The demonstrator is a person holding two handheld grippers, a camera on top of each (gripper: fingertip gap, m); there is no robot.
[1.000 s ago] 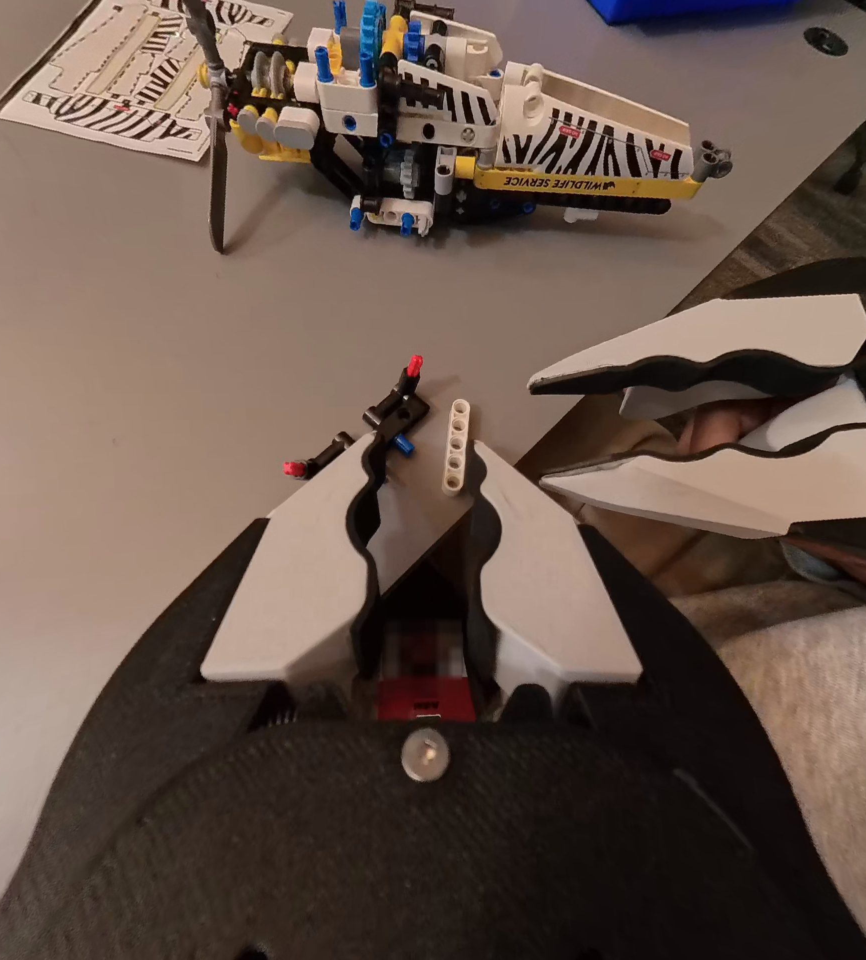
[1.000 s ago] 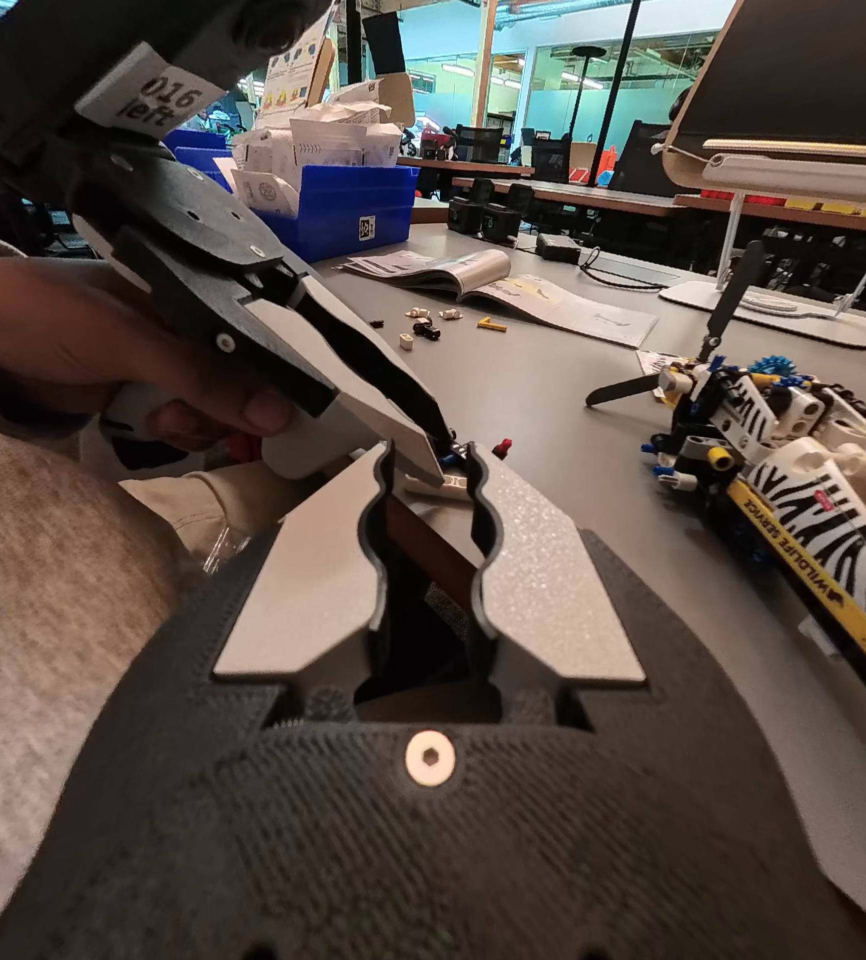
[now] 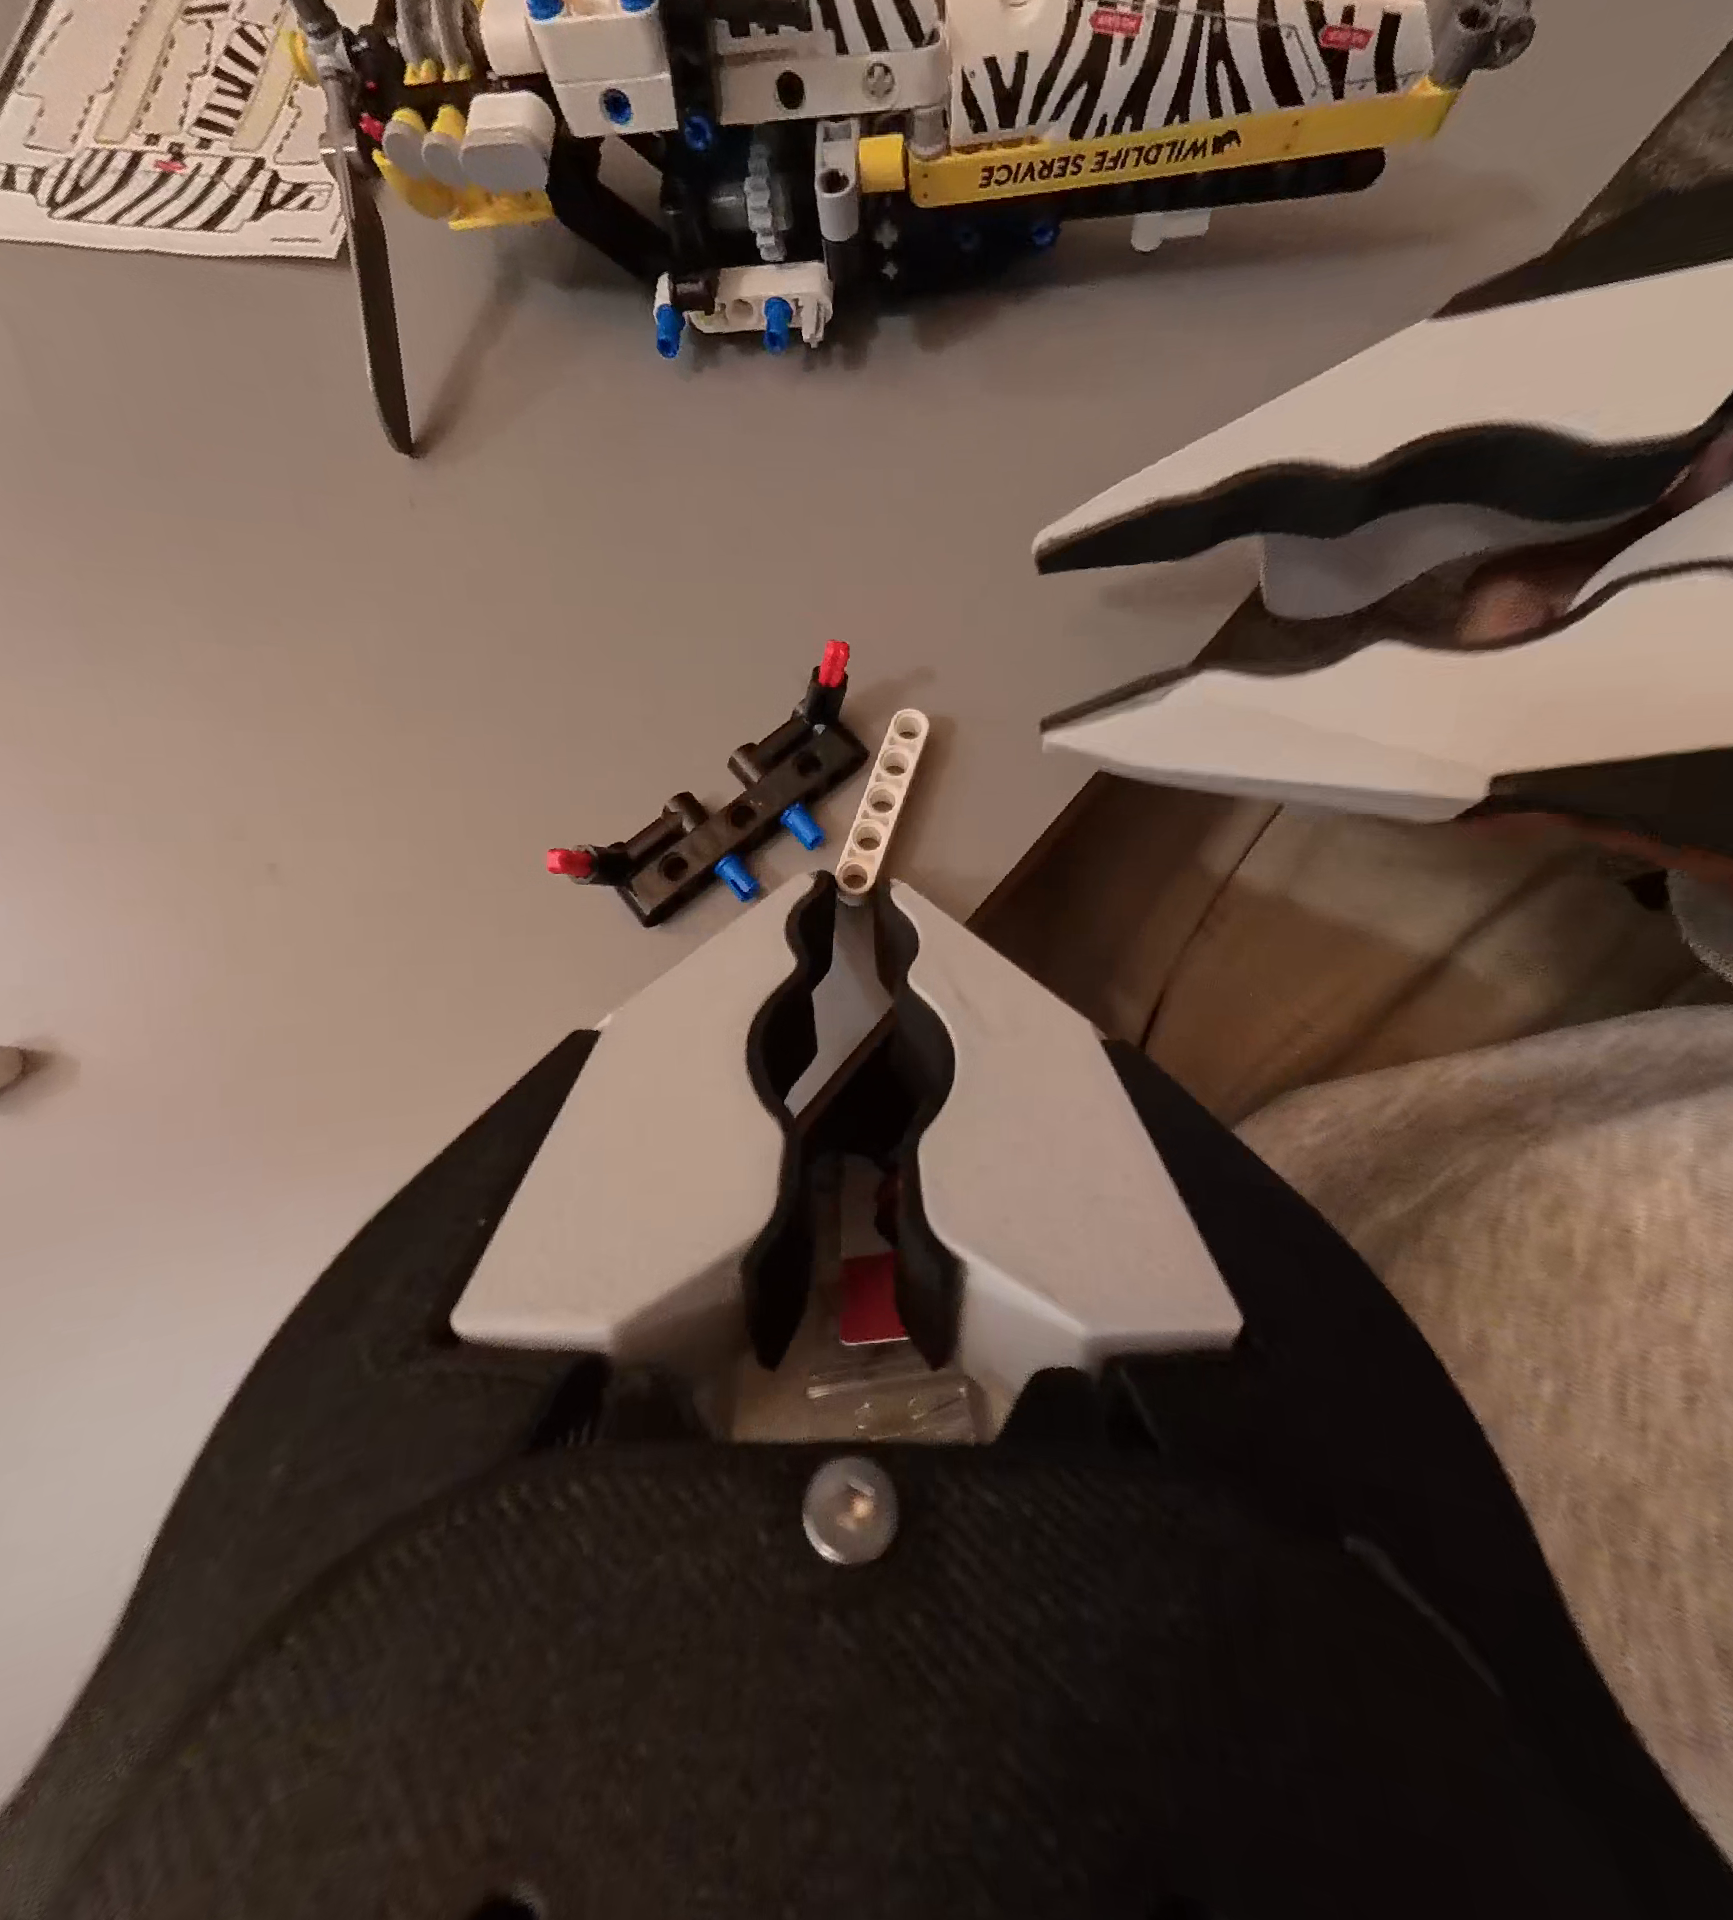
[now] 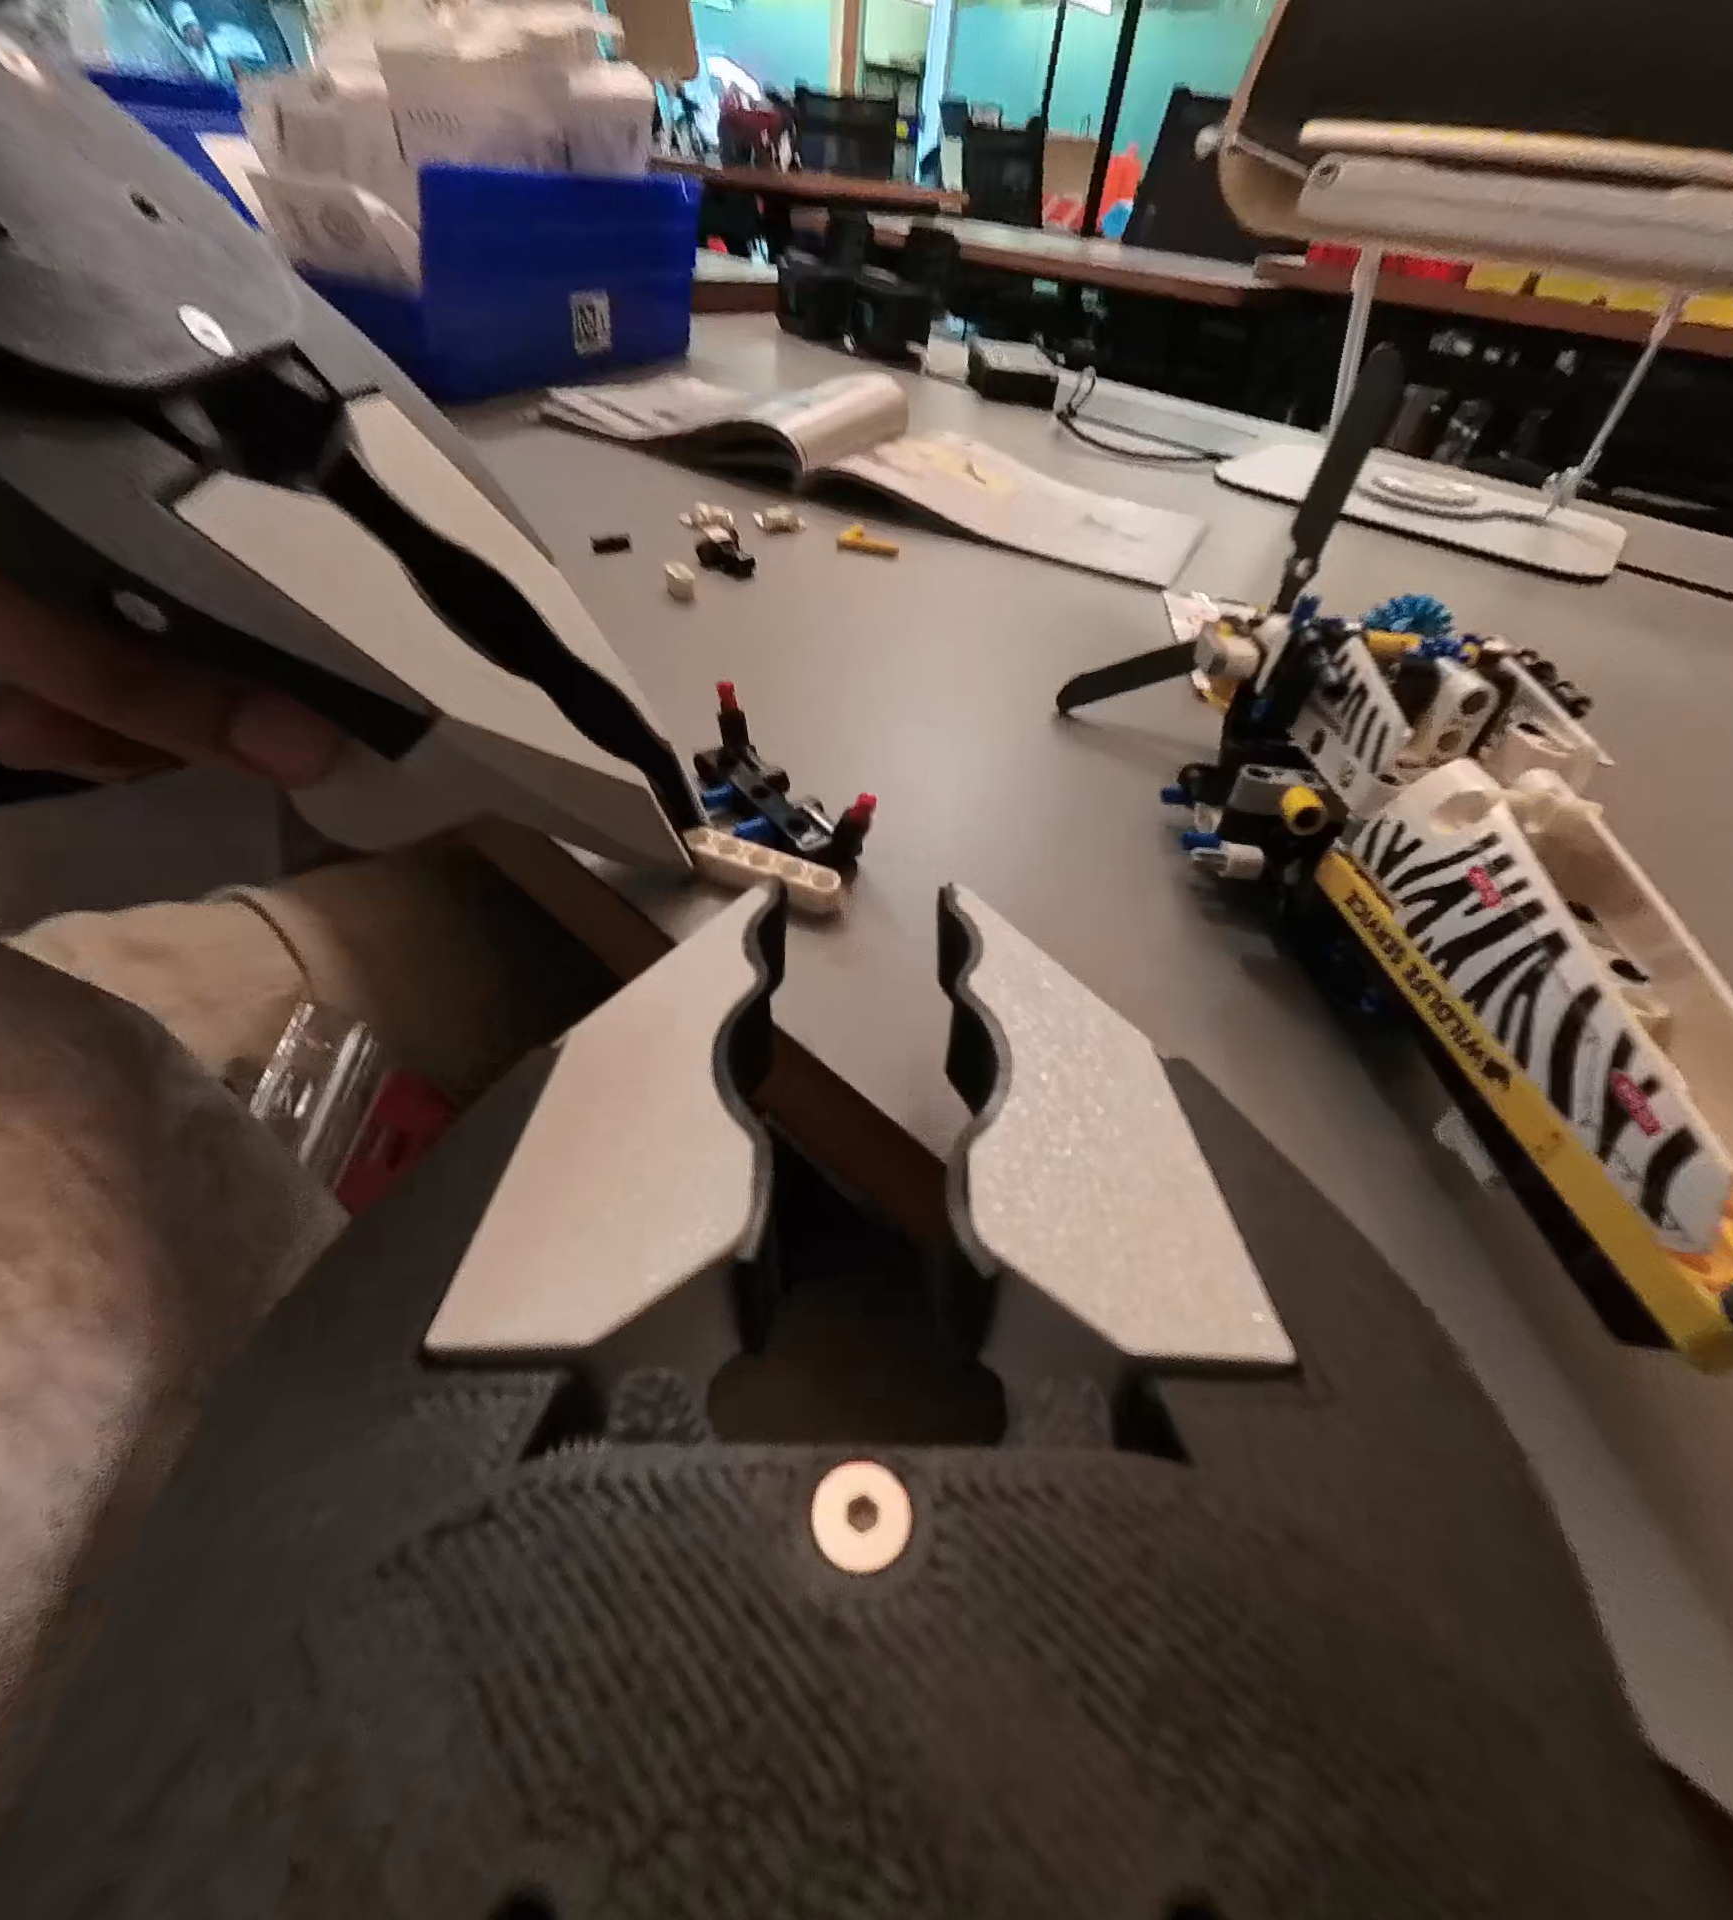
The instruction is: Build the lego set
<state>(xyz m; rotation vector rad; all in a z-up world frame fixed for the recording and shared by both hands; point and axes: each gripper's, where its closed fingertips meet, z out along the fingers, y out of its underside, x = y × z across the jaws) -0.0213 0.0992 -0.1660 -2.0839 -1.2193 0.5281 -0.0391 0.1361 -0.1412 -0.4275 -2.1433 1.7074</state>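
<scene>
1. The left gripper (image 3: pixel 854 896) had its jaws nearly closed, pinching the near end of a white five-hole beam (image 3: pixel 883 798); the beam lay flat on the grey table (image 3: pixel 166 644), close to its near edge.
2. Just beside the beam lay a black sub-assembly (image 3: pixel 737 816) with blue pins and red tips at both ends; whether the two touched could not be told.
3. The right gripper (image 4: pixel 860 914) was held with its jaws parted and nothing between them, near the beam over the table's near edge.
4. The zebra-striped plane model (image 3: pixel 945 135) stood toward the far side of the table, with a sticker sheet (image 3: pixel 145 135) beside its propeller; an open instruction booklet (image 4: pixel 841 447) and a blue bin (image 4: pixel 550 270) were farther back.
</scene>
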